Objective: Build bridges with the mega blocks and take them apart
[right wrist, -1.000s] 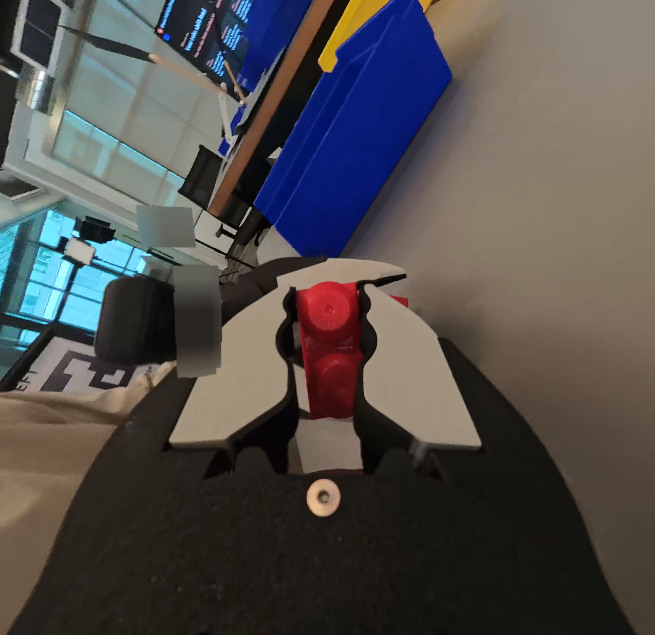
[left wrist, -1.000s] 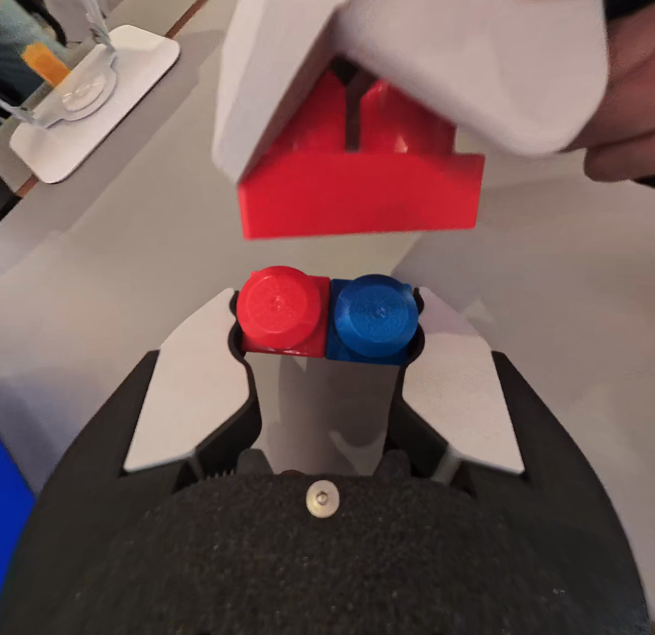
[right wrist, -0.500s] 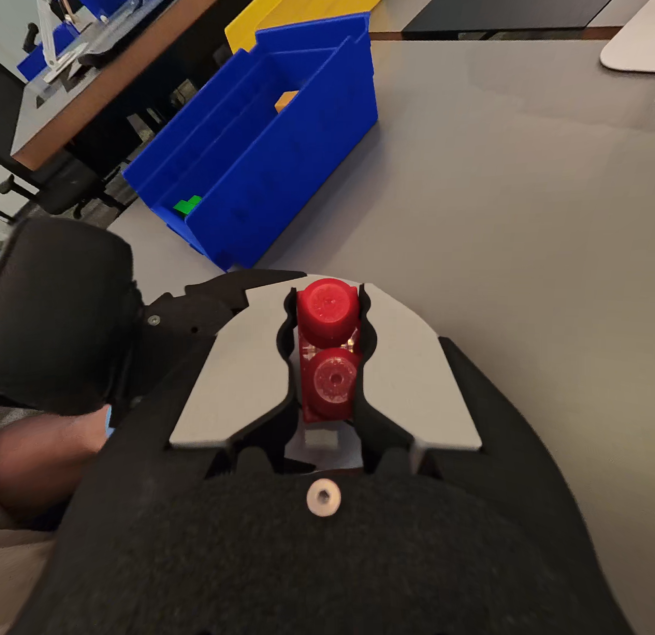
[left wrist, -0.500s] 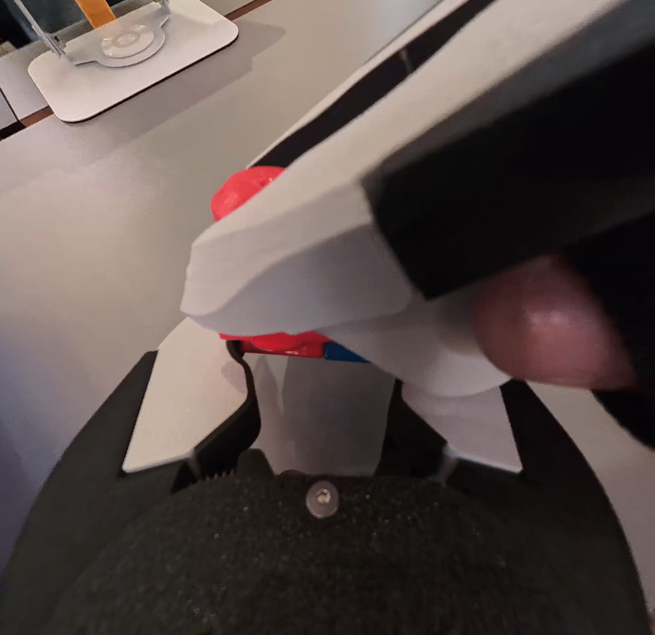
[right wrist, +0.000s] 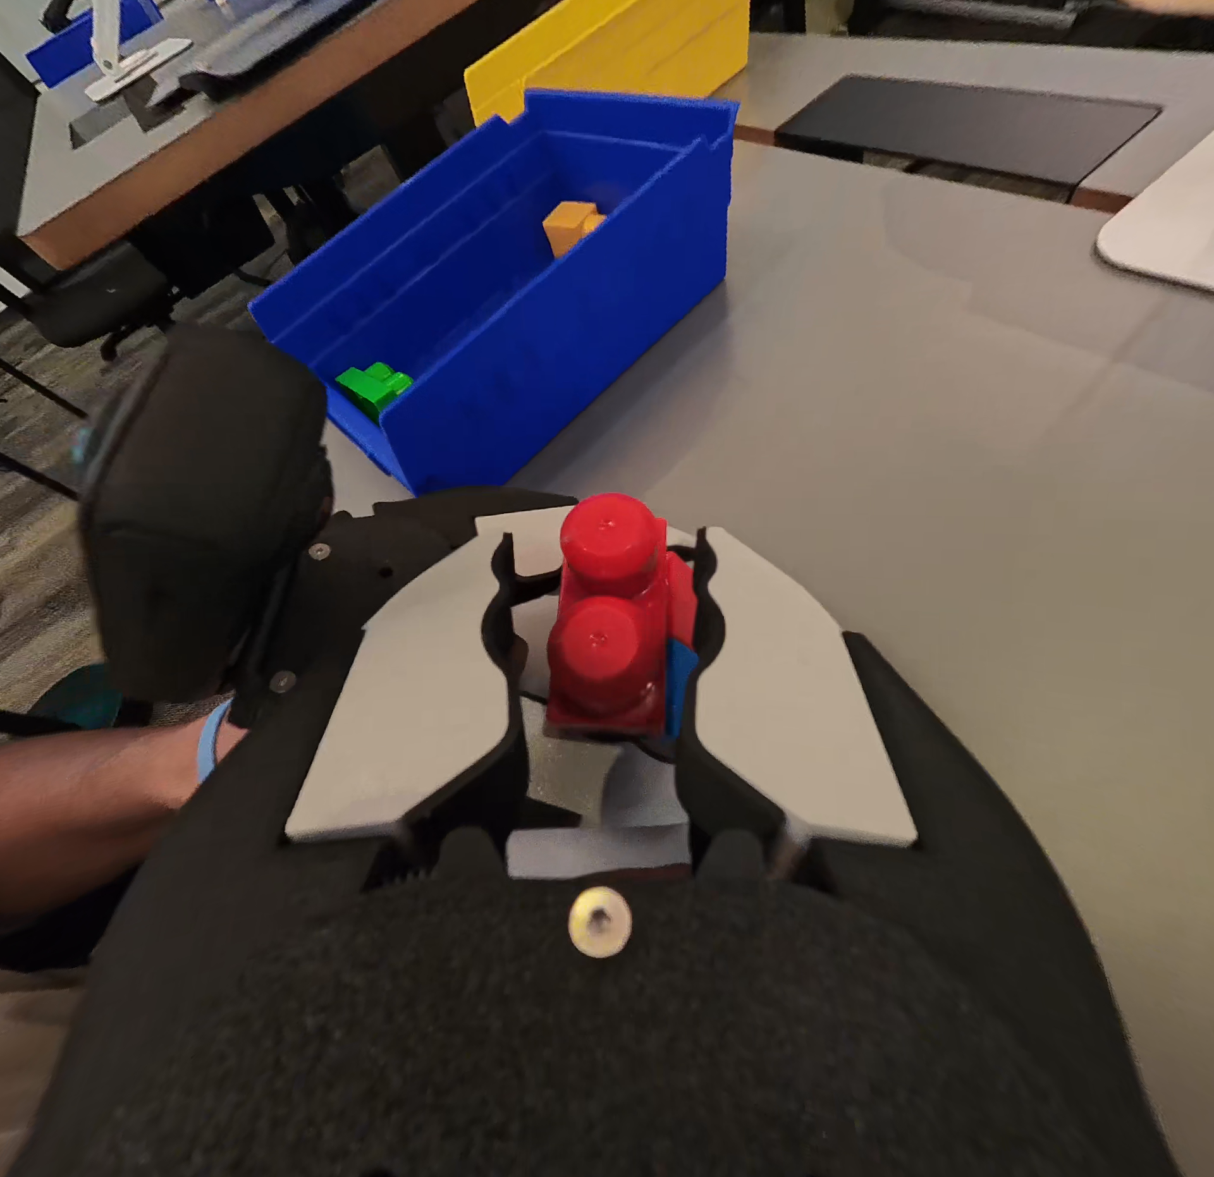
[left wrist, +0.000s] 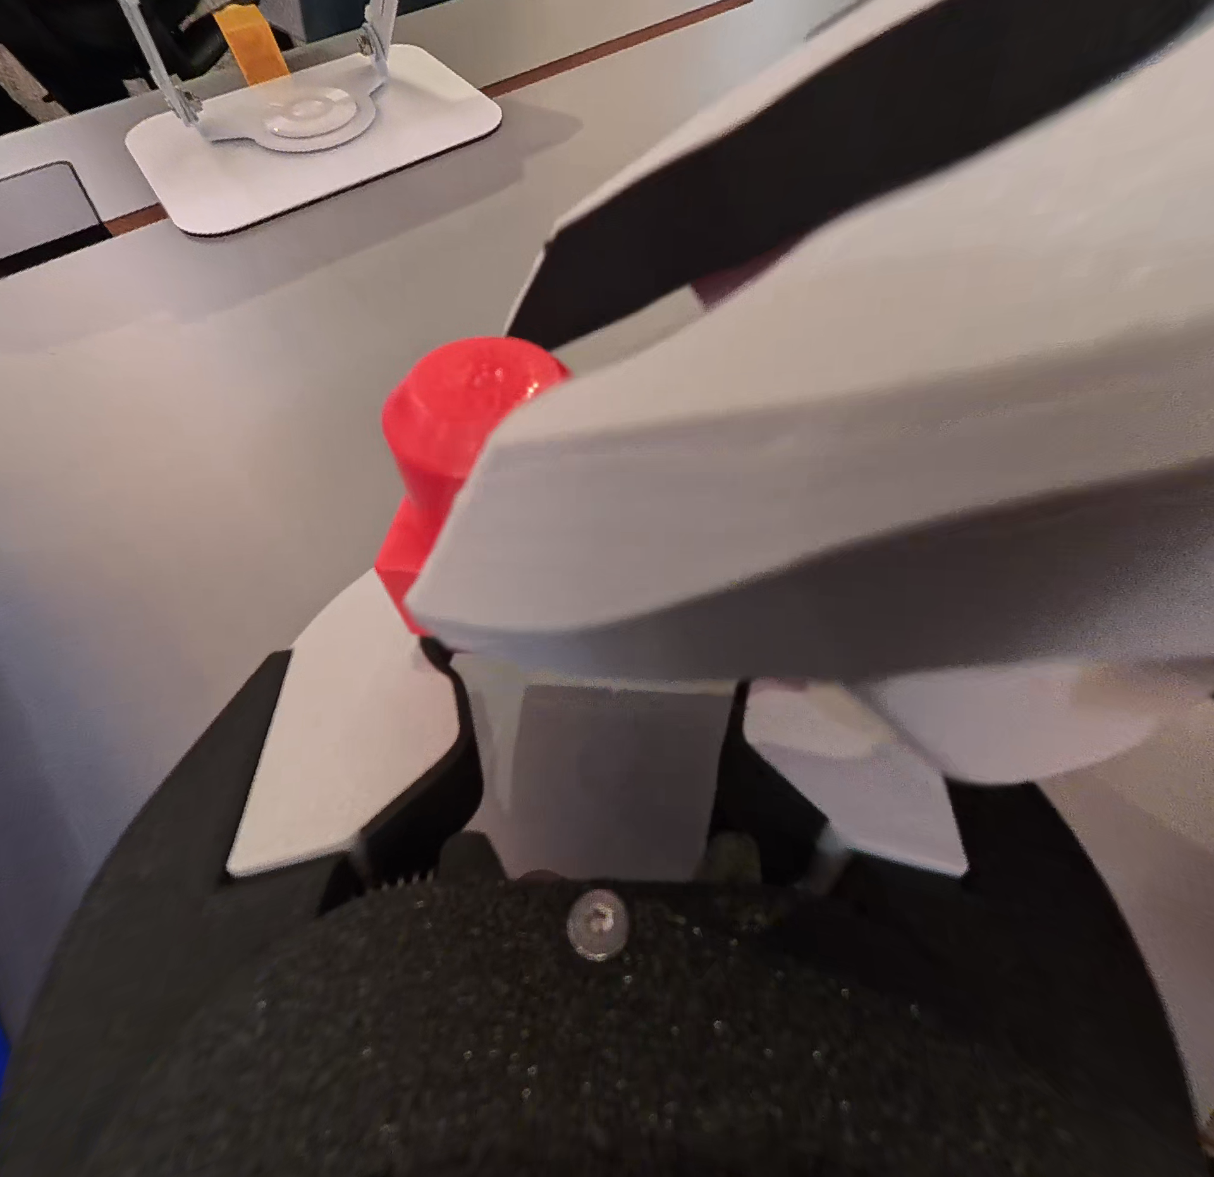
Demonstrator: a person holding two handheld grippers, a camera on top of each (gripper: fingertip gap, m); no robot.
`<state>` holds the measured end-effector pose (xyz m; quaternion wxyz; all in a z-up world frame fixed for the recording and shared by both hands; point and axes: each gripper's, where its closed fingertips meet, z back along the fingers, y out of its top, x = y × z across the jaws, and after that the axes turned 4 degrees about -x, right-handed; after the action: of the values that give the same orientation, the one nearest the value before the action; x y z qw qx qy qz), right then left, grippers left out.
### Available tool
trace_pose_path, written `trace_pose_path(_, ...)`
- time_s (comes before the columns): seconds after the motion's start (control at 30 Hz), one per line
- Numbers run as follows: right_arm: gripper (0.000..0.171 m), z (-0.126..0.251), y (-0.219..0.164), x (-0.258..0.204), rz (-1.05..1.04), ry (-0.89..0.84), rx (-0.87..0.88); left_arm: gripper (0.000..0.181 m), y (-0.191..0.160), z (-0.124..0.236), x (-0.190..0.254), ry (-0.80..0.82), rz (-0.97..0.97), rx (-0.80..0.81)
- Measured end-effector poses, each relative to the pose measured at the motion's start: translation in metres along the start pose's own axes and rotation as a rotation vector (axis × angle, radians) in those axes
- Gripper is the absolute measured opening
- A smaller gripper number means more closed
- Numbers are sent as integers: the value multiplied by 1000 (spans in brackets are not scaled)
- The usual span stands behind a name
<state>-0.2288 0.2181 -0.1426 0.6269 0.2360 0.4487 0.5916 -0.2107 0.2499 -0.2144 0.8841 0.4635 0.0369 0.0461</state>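
Red two-stud block (right wrist: 607,626) sits between the right gripper (right wrist: 604,610) jaws, which stand parted around it with a gap on its left. It rests on blocks pinched in the left gripper (left wrist: 578,640), a blue one (right wrist: 678,682) peeking out. Beyond, on the grey surface (right wrist: 920,423), a blue bin (right wrist: 525,370) holds green (right wrist: 373,383) and orange blocks (right wrist: 570,225).

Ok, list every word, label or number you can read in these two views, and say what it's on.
None can be read.
The red block has a tiny raised mark on each stud, too small to make out.
The blue bin and the yellow bin show no writing.
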Motion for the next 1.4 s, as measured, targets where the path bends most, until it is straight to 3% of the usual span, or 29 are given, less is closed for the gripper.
trace_pose_path(0.03, 51, 3, 3, -1, 0, 15, 9, 89, 1, 1, -1, 0, 2, 3)
trace_pose_path(0.17, 55, 18, 15, -2, -30, 79, 48, 89, 2, 3, -5, 5, 2, 10)
trace_pose_path(0.33, 62, 69, 24, 23, 24, 100, 150, 89, 5, 11, -7, -9, -20, 25)
trace_pose_path(0.43, 61, 80, -4, 27, -90, 342, 80, 89, 11, 21, -5, -31, -90, 57)
trace_pose_path(0.57, 70, 80, -25, 22, -417, 694, 81, 89, 11, 35, 0, -71, -181, 67)
trace_pose_path(0.63, 72, 72, -34, 20, -537, 778, 58, 89, 8, 39, 3, -106, -180, 54)
trace_pose_path(1.13, 80, 51, -49, 13, -554, 743, -25, 89, 8, 48, 25, -186, -262, 41)
trace_pose_path(1.4, 88, 41, -49, -7, -562, 847, -106, 89, 4, 37, 46, -233, -414, -29)
